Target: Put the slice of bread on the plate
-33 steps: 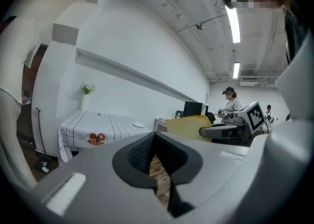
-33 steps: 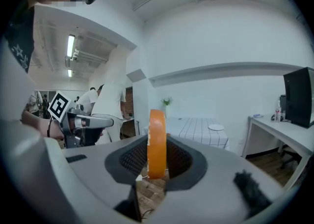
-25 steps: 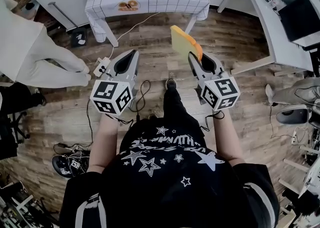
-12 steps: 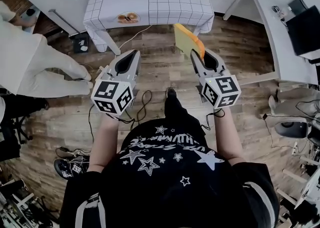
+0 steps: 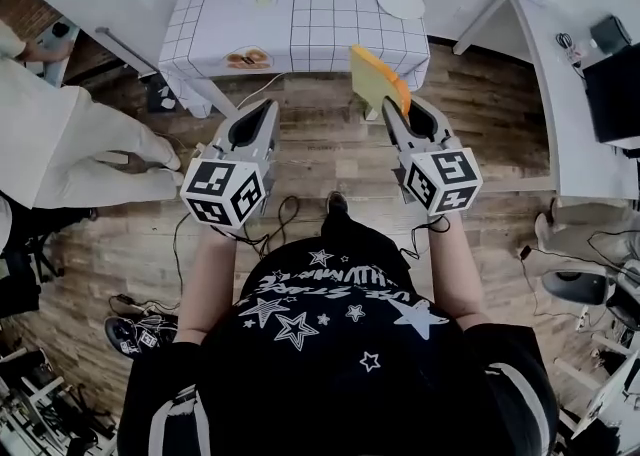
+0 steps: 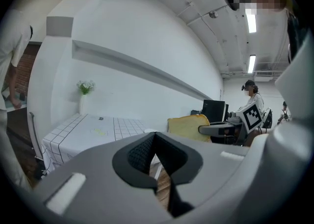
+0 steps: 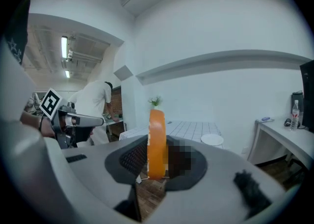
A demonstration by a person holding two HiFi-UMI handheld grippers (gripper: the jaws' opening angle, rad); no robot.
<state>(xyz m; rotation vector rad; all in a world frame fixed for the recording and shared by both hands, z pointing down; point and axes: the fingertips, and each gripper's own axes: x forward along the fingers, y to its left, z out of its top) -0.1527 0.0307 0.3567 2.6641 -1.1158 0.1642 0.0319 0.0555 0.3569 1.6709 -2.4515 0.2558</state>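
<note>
A slice of bread [image 5: 374, 78] with an orange-brown crust stands on edge, and my right gripper [image 5: 396, 110] is shut on it. In the right gripper view the slice [image 7: 157, 144] shows edge-on between the jaws. The white plate [image 5: 400, 1] lies at the right of the grid-patterned table [image 5: 330, 4], beyond the slice and apart from it. My left gripper [image 5: 262, 110] is level with the right one, over the wooden floor. Its jaws are together with nothing in them. The left gripper view shows the bread [image 6: 189, 125] to its right.
A small plate with brown food [image 5: 247, 59] sits at the table's near left edge. A person in white [image 5: 70, 139] stands at the left. A white desk [image 5: 565, 74] with a dark monitor is at the right. Cables and a power strip lie on the floor.
Both grippers and the wearer have moved forward toward the grid table. The bread stays held in the right gripper, and the table and plate now sit closer in the head view.
</note>
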